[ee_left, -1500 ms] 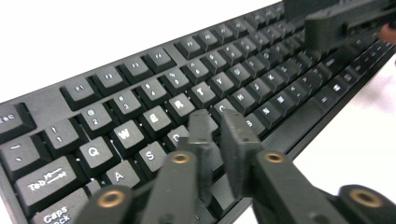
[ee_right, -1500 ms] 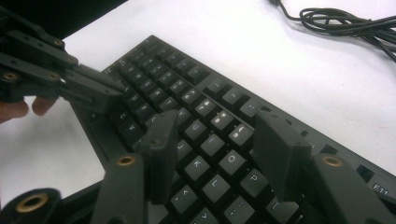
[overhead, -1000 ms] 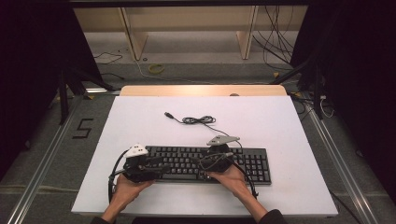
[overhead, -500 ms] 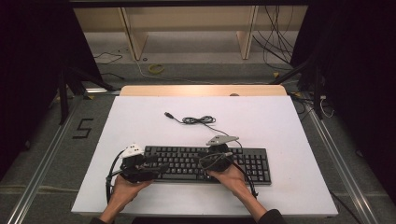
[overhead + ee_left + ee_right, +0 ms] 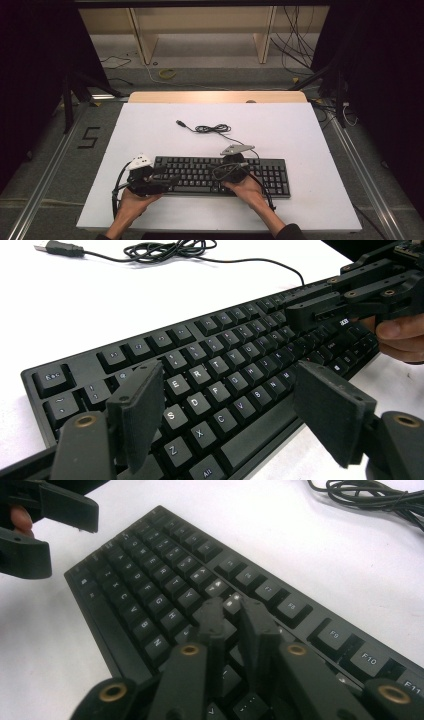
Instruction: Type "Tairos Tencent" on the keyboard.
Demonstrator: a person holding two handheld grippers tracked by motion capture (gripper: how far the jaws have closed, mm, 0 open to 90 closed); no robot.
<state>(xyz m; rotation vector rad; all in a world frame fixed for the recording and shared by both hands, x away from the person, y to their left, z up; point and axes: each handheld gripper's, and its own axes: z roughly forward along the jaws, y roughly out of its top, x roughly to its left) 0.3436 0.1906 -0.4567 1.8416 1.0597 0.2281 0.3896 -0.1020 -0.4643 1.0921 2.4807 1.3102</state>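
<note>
A black keyboard [image 5: 260, 175] lies on the white table near its front edge. Its cable [image 5: 212, 129] is coiled behind it and ends in a USB plug [image 5: 180, 122]. My left gripper [image 5: 166, 177] hovers over the keyboard's left end [image 5: 200, 365]. Its jaws have just been opening and now stand wide apart above the letter keys, with nothing gripped [image 5: 232, 385]. My right gripper [image 5: 216, 172] is over the middle keys. Its jaws have just been closing and stand almost together just above a key, with nothing between them [image 5: 232, 610].
The white table top [image 5: 150, 130] has a wooden strip [image 5: 215, 96] along its far edge. Shelving and loose cables [image 5: 295, 40] lie on the floor beyond. A black "5" mark [image 5: 89, 137] is on the floor at the left.
The left gripper's jaws have spread wider. The right gripper's jaws have drawn together. Both hands stay where they were over the keyboard.
</note>
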